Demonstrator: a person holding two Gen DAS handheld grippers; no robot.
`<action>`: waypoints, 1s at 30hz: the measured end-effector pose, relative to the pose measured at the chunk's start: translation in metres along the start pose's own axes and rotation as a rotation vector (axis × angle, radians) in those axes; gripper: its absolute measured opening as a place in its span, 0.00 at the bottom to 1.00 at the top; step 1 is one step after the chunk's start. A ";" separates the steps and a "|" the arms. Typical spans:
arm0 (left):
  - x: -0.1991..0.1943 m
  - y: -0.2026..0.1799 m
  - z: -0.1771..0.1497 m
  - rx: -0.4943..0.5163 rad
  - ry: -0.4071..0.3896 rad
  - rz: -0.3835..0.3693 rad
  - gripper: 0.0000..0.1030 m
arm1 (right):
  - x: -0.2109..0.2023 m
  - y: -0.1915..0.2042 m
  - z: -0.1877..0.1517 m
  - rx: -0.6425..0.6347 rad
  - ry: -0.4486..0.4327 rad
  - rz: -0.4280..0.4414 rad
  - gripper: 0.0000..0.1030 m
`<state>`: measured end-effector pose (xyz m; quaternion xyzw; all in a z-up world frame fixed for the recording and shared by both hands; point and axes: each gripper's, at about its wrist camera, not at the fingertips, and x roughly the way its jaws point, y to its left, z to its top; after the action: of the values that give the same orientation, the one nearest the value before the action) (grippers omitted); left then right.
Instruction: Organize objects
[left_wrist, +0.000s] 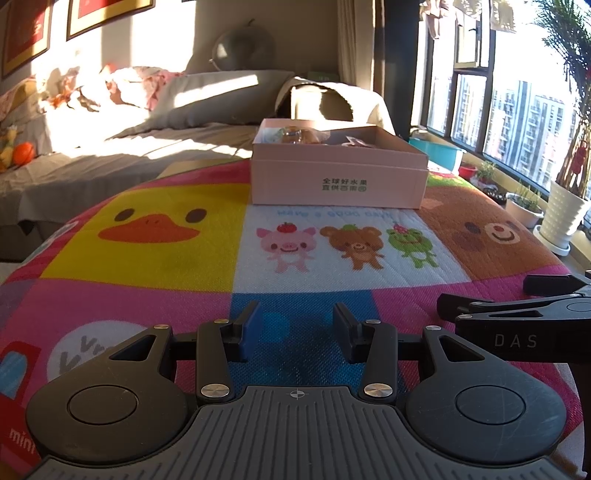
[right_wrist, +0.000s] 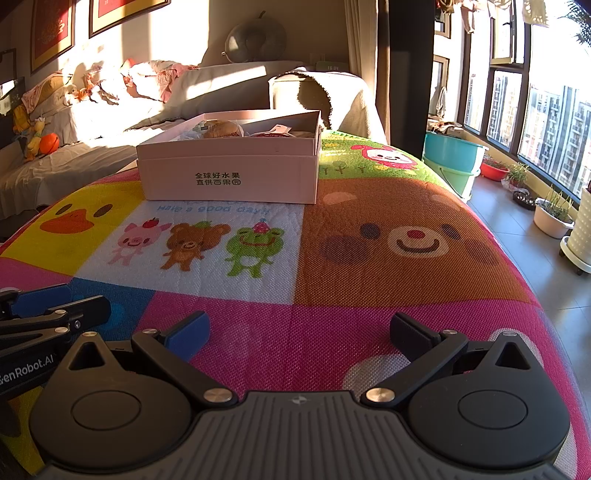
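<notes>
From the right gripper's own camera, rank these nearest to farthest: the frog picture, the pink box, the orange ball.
1. Frog picture on the mat, ahead and slightly left.
2. Pink box, behind it on the mat.
3. Orange ball, far left on the sofa.

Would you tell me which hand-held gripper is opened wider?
The right hand-held gripper: its fingers splay far apart, while the left hand-held gripper shows a narrower gap.

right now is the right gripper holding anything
No, the right gripper is open with its jaws spread wide over the bare cartoon mat, and nothing sits between them.
</notes>
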<state>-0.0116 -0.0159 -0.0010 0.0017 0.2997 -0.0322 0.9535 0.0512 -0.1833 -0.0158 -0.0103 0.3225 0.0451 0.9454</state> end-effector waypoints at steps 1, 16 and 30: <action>0.000 0.000 0.000 0.000 -0.001 0.000 0.45 | 0.000 0.000 0.000 0.000 0.000 0.000 1.00; -0.001 0.000 0.000 -0.006 0.001 -0.005 0.45 | 0.000 0.000 0.000 0.000 0.000 0.000 1.00; -0.001 0.002 0.000 -0.002 0.000 -0.002 0.45 | 0.001 0.000 0.000 0.000 0.000 -0.001 1.00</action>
<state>-0.0125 -0.0140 -0.0006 0.0006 0.3000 -0.0328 0.9534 0.0523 -0.1828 -0.0161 -0.0106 0.3227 0.0448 0.9454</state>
